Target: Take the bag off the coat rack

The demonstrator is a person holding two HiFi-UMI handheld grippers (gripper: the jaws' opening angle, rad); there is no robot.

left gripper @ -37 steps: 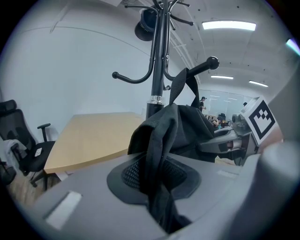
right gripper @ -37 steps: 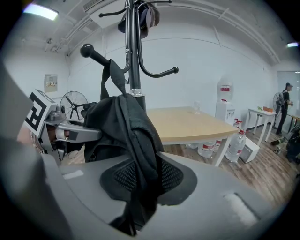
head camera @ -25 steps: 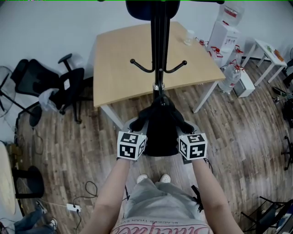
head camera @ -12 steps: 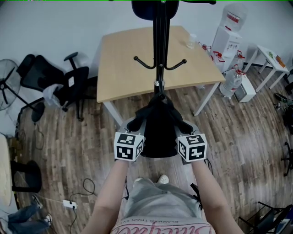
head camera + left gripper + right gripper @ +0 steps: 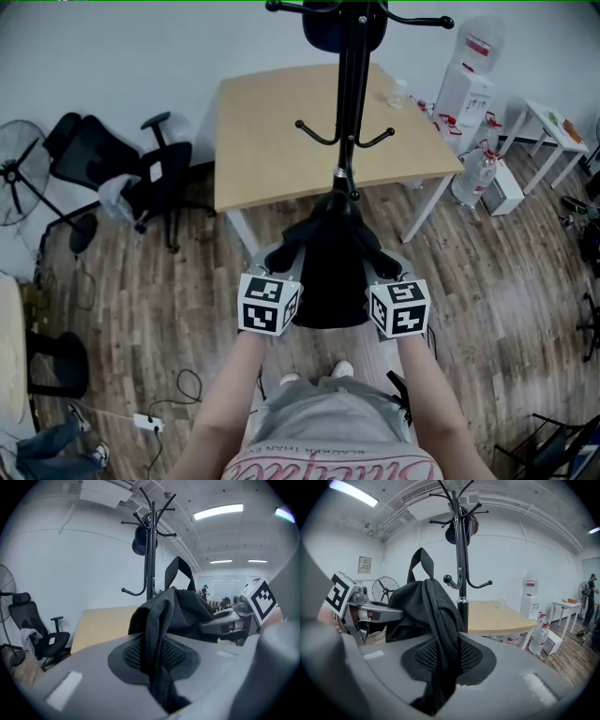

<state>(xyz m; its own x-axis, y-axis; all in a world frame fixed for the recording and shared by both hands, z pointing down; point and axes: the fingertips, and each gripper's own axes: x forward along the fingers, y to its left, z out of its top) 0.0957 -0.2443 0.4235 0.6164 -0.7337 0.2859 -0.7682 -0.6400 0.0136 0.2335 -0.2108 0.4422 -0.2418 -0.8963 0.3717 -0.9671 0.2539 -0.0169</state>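
Bag (image 5: 328,272), black and slack, hangs between the two tongs just in front of the rack (image 5: 349,112), low against its pole. Whether it touches the pole I cannot tell. The lower hooks (image 5: 314,134) look bare, and the bag's top loop (image 5: 421,559) stands free of any hook, so it seems already lifted clear. A dark cap (image 5: 459,529) is on the rack's top hooks.

The left tongs (image 5: 159,663) are clenched on one strap (image 5: 157,630). The right tongs (image 5: 440,667) are clenched on the other strap (image 5: 438,620), the webbing pinched flat across the mesh pads.

It is soft cloth that folds and sags where unsupported, so it will swing rather than keep its shape. It looks fairly light and part empty, and not fragile. The straps are the sound place to hold, one each side, which keeps the load level. The webbing could creep through the pads if the bag snags a hook, so it should come away from the pole with room to spare. A bench (image 5: 272,141) stands behind the rack.
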